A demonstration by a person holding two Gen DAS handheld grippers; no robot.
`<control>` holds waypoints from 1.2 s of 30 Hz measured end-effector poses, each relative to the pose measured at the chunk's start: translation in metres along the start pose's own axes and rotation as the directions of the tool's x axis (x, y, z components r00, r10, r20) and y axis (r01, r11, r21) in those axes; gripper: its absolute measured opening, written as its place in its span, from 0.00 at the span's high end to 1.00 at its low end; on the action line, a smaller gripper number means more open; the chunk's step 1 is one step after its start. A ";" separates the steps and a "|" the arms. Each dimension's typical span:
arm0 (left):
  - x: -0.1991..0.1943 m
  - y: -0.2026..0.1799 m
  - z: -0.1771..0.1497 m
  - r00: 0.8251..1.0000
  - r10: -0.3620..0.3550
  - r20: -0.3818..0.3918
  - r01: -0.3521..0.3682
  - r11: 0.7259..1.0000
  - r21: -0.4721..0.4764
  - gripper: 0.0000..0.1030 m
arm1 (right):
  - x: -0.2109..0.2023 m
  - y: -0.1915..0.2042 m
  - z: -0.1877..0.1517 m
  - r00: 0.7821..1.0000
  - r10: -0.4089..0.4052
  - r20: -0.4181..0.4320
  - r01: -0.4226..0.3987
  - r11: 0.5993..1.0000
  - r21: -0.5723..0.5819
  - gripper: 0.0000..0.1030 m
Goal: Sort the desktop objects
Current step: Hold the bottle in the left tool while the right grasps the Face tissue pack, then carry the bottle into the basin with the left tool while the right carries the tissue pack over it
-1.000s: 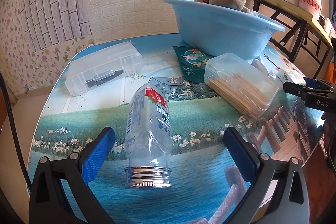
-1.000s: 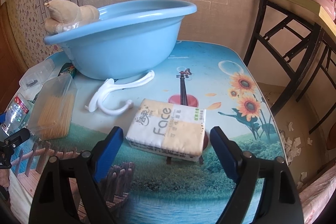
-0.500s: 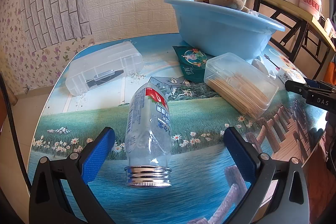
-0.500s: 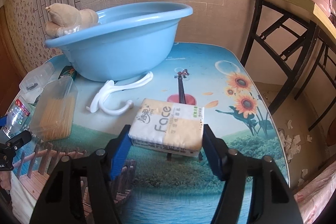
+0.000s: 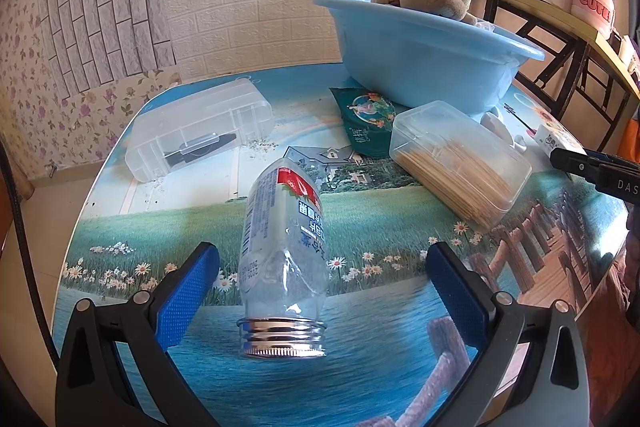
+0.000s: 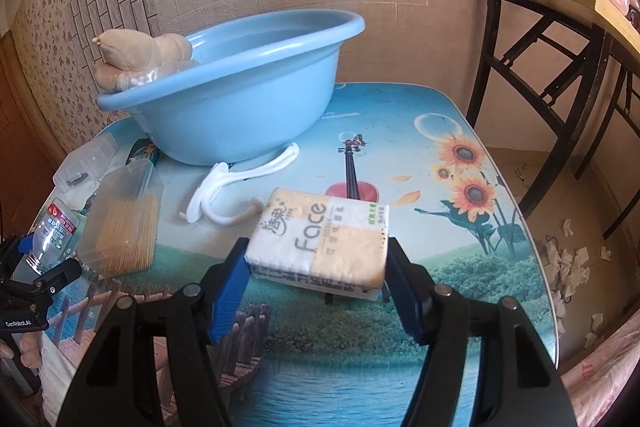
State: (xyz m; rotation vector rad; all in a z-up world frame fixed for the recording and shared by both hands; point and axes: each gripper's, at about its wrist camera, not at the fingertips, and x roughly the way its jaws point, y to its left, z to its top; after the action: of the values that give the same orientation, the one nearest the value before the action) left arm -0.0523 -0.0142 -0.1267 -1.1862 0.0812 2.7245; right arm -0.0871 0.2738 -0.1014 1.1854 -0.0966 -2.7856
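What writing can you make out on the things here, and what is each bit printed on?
"Face": tissue pack, held in the right claw.
"CUTE": pink container on the side shelf.
"DAS": black claw part.
Bottle label: print too small and upside down to read.
Green packet: too blurred.

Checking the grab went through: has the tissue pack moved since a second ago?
Yes. The tissue pack now sits lifted off the table, nearer the violin print, clamped in the right gripper, whose jaws just closed on it.
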 end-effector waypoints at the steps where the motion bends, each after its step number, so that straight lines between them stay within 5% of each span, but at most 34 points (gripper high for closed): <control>1: 0.000 0.000 0.000 1.000 -0.002 0.001 0.002 1.000 0.000 0.03 | -0.001 0.000 -0.001 1.000 0.005 0.000 -0.005 1.000 0.002 0.37; 5: -0.004 -0.001 -0.002 1.000 -0.012 0.021 0.012 1.000 0.007 0.19 | 0.000 0.002 -0.001 1.000 0.008 -0.012 -0.008 1.000 -0.001 0.37; 10: -0.009 0.004 -0.002 0.999 -0.020 0.047 0.021 1.000 -0.009 0.58 | -0.006 0.005 0.002 1.000 0.005 0.009 -0.005 1.000 -0.009 0.37; 19: -0.012 0.013 0.001 0.998 -0.034 0.057 0.038 0.997 -0.061 0.60 | -0.017 0.013 0.007 0.999 0.013 0.038 -0.012 0.999 -0.040 0.37; 36: -0.071 0.013 0.050 0.968 -0.046 0.246 0.068 0.994 -0.084 0.62 | -0.063 0.034 0.034 0.978 0.081 0.191 -0.058 0.991 -0.122 0.37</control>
State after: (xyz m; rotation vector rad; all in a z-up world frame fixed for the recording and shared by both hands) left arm -0.0433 -0.0306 -0.0408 -0.8493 -0.1088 2.8242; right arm -0.0661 0.2486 -0.0296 0.8628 0.0064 -2.7958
